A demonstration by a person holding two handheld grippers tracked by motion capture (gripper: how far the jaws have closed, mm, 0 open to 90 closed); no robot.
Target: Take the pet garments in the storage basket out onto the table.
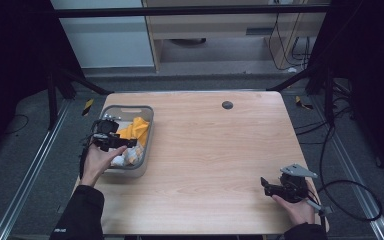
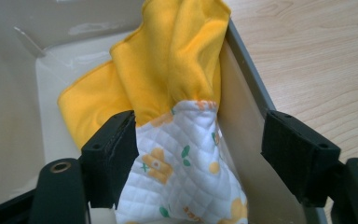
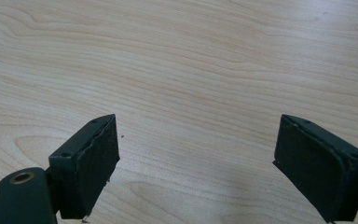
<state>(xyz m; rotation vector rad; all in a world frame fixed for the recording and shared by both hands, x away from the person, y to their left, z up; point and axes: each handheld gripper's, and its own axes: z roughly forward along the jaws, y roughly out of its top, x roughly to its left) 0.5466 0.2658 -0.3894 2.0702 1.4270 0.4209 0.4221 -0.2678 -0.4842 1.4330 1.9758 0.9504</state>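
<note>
A grey plastic basket stands at the table's left edge. In it lie a yellow cloth and a white quilted cloth with orange flowers. My left gripper reaches into the basket from the left. In the left gripper view its jaws stand wide around the white quilted cloth; the left pad touches the cloth, the right pad sits outside the basket wall. The yellow cloth is draped just beyond. My right gripper rests open over bare wood near the front right corner, nothing between its jaws.
The wooden table stretches between basket and right gripper. A small dark round cap sits near the far edge. Black frame struts flank the table, and cables trail off the right side.
</note>
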